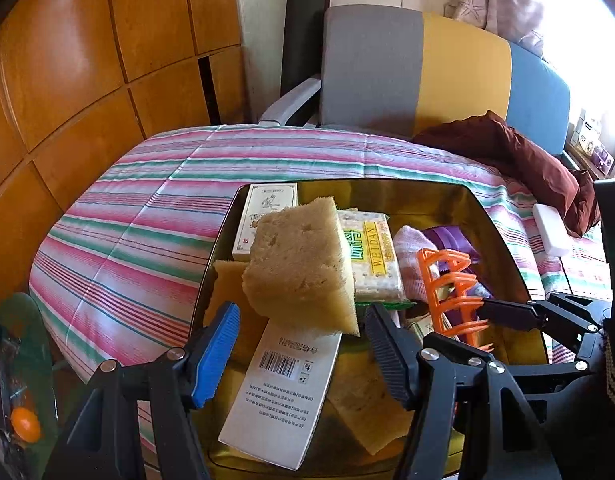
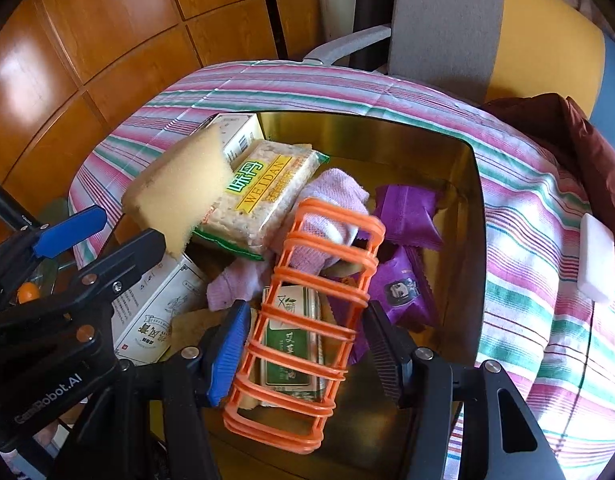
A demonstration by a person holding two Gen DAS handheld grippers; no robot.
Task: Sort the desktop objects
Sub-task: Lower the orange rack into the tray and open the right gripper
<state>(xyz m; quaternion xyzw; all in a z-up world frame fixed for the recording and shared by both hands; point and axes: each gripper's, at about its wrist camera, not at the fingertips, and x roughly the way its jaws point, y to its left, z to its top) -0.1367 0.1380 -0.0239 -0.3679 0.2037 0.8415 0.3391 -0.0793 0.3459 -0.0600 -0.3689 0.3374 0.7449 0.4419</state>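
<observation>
Above the gold metal tray (image 2: pixel 465 184), which sits on a striped cloth (image 1: pixel 139 224) covering the surface, both pairs of tongs hang over a pile of small goods. Between the fingers of the left tongs (image 1: pixel 299 356) lies the near corner of a yellow sponge block (image 1: pixel 299 264), tilted up on top of the heap; the blue pad stands clear on the sponge's left and the black pad just beside its lower right corner, so the jaws stand wide and released, gripping nothing. Under the sponge a white carton with a barcode (image 1: pixel 283 388) slopes down toward the tray's near edge, and a second white box (image 1: pixel 267 216) leans in the far left corner.

An orange plastic rack (image 2: pixel 303 332) stands between the fingers of the right tongs (image 2: pixel 303 356), its left side touching the blue pad, its right side apart from the black pad. The right tongs are partly open and not clamped on it. Through the rack's bars shows a green-and-white packet (image 2: pixel 291 344) on the tray floor. A WEIDAN cracker pack (image 2: pixel 259 196) rests against the sponge, a pink cloth (image 2: pixel 327 208) bunches beside it, and purple snack packets (image 2: pixel 403 280) lie toward the tray's right wall. A white block (image 2: pixel 595 260) lies on the striped cloth outside the tray's right edge.
</observation>
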